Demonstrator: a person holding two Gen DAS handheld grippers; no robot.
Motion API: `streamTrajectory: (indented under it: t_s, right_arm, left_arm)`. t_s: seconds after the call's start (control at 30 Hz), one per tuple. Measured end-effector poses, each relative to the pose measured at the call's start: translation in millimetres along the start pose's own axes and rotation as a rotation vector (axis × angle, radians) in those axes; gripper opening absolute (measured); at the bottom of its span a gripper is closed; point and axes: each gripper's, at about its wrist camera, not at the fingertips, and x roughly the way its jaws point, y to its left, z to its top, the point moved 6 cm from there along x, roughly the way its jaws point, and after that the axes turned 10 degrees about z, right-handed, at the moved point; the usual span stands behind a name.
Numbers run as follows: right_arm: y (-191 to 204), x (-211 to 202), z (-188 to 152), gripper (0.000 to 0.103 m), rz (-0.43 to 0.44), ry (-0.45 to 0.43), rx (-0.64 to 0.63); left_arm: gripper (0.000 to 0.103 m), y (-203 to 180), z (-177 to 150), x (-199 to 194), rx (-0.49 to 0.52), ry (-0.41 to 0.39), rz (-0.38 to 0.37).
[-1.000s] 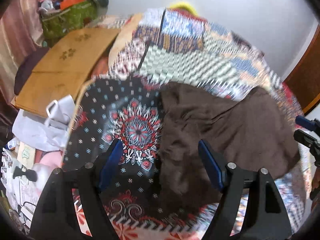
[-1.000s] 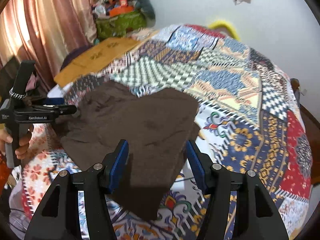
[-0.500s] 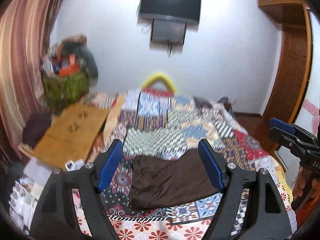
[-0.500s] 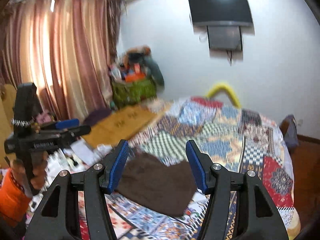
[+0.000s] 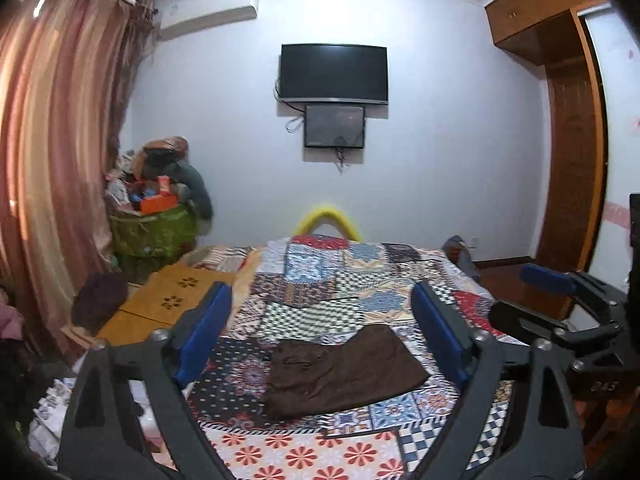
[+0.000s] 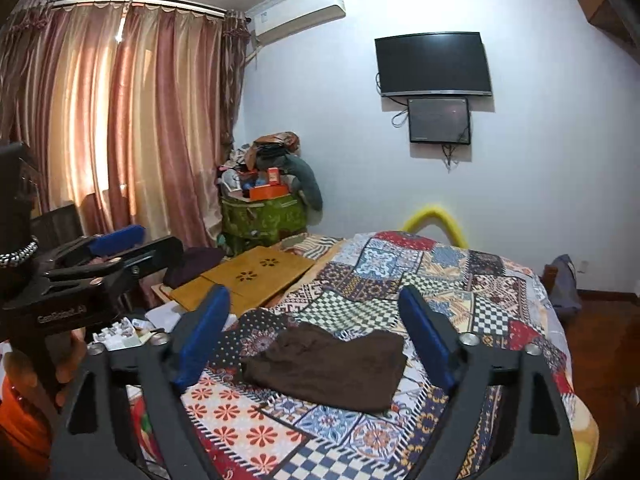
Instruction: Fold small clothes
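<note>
I see the brown garment point(image 5: 344, 372) lying folded on the patchwork bedspread point(image 5: 360, 280), clear of both tools. My left gripper point(image 5: 320, 336) and right gripper point(image 6: 316, 332) hang spread, empty. Beyond the bedspread, a television point(image 5: 334, 73) hangs; curtains point(image 6: 120, 120) leftward.

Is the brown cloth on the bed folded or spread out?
Folded: the brown cloth lies as a compact, layered rectangle on the patchwork bedspread, with a doubled edge showing.

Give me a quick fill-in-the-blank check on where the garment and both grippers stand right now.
1. The brown garment lies on the ____ bedspread.
2. The left gripper and right gripper both have their fingers ____.
3. Neither gripper is ____ the garment.
4. The board beside the bed is made of ____.

Missing words: patchwork; open; touching; wood
</note>
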Motion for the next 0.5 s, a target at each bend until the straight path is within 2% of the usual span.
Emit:
streamTrajectory:
  t_s: [0.1,0.5]
  right_arm:
    - [0.5,-5.8,-1.0,0.103,-0.022,-0.014,0.007]
    - [4.5,-13.3,-2.7,0.103,-0.044,-0.025,0.01]
  left_arm:
    - [0.102,0.1,-3.9,-5.6,0.004,-0.009,0.011]
    - [0.103,7.4,-10.8,-13.9,-0.044,-0.012,-0.005]
